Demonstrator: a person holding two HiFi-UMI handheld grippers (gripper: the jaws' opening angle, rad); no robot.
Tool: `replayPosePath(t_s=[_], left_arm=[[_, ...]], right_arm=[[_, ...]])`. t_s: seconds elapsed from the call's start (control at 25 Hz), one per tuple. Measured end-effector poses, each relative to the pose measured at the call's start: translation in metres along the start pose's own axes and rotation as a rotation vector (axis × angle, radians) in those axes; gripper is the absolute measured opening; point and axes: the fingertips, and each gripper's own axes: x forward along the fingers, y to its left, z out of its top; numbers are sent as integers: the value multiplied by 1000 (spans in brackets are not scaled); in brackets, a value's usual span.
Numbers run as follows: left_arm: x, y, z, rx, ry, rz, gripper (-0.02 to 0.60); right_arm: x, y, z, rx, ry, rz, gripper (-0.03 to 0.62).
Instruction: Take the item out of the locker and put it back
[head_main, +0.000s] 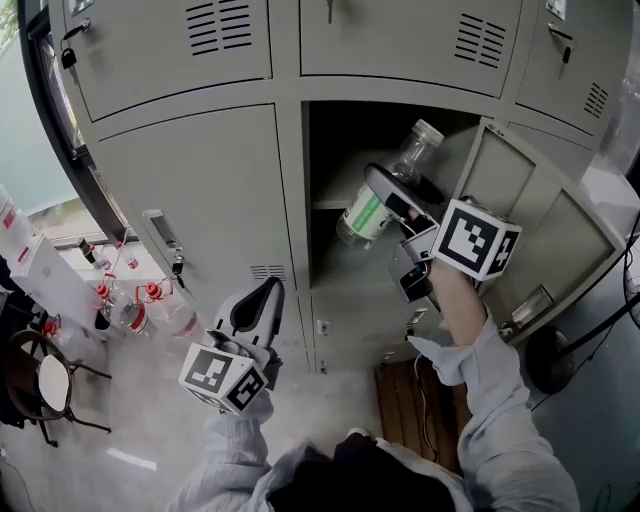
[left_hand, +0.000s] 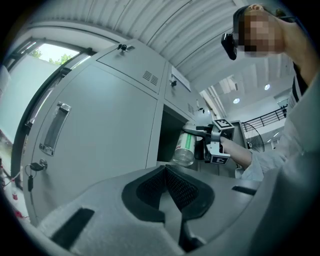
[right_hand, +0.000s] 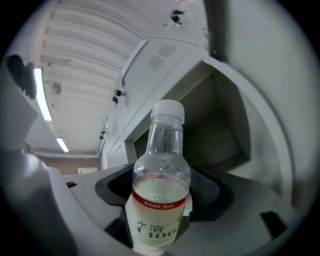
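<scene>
With jaws clamped on the body of the bottle (head_main: 368, 213), the right gripper (head_main: 400, 205) holds it at the front edge of the locker compartment (head_main: 326, 150), cap end tilted up into the opening.

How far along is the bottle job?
Done: the locker door is open and the right claw grips the bottle. In hand: the bottle hangs tilted at the open locker. Whether it is going out or back in, I cannot tell. Still to do: set it inside and let go. The left claw is shut, empty.
</scene>
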Motion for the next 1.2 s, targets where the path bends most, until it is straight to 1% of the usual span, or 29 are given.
replayPosePath(t_s=[0.12, 0.16, 0.24, 0.28, 0.36, 0.52, 0.6, 0.68, 0.8, 0.88, 1.2], left_arm=[[-1, 1, -9, -9, 19, 1, 9], [-2, 2, -13, -15, 27, 2, 9], [-5, 3, -22, -30, 43, 3, 9], [-6, 4, -26, -36, 52, 6, 9], [-10, 5, -36, -44, 72, 17, 9], [-19, 7, -57, -47, 125, 42, 9], [-24, 6, -69, -67, 148, 43, 9], [-28, 4, -81, -90, 170, 44, 9], [-32, 2, -95, -115, 191, 49, 9], [-34, 0, -100, -129, 195, 52, 9], [-42, 0, -103, -139, 194, 64, 9]], right_arm=[[-23, 15, -3, -290, 3, -26, 322], [-31, 19, -7, -366, 12, -36, 322], [-47, 25, -22, -456, 34, -49, 322], [-54, 27, -31, -477, 45, -53, 322], [-68, 26, -51, -485, 63, -70, 322], [-95, 9, -98, -440, 98, -161, 322], [-104, -2, -120, -455, 140, -206, 322], [-109, -11, -137, -491, 180, -243, 322], [-107, -22, -151, -600, 242, -284, 322], [-101, -26, -154, -685, 279, -293, 322], [-49, -39, -164, -996, 373, -261, 322]])
